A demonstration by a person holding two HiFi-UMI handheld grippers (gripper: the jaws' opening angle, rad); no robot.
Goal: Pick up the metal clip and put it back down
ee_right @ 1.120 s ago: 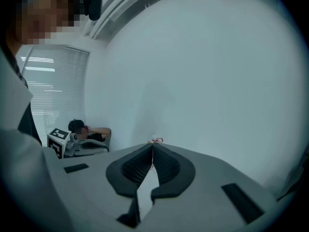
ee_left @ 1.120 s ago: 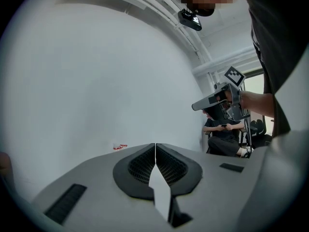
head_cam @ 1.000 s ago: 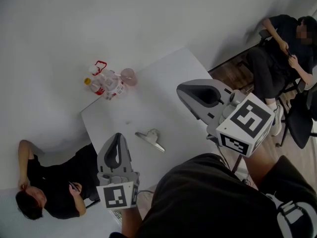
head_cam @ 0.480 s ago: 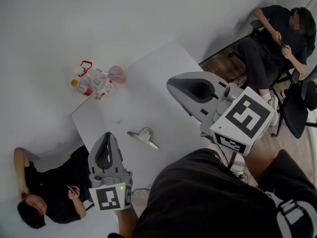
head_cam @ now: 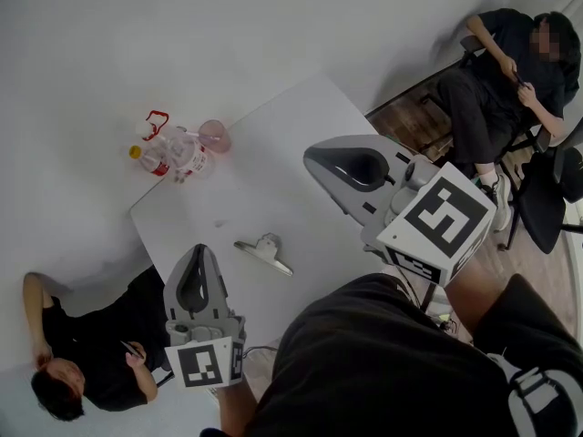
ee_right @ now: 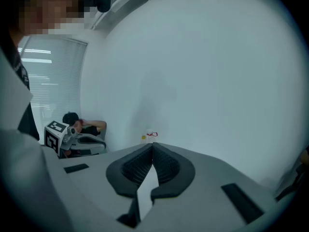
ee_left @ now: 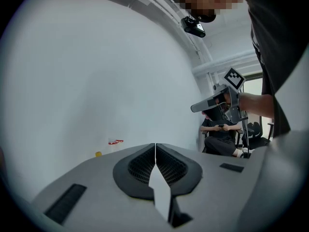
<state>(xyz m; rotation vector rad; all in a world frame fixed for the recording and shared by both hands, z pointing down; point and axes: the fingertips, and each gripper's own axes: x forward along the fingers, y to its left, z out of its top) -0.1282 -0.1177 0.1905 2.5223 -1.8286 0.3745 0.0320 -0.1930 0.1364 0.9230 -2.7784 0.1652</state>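
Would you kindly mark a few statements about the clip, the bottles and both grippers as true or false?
1. The metal clip lies on the white table, and neither gripper holds it. True.
2. The left gripper has its jaws wide open. False: its jaws are together, with nothing between them.
3. The bottles stand right beside the clip. False: they are at the table's far corner, well apart from it.
4. The right gripper has its jaws together and is empty. True.

Head view shifted: table [head_cam: 273,167], metal clip [head_cam: 264,252] now sit slightly further left.
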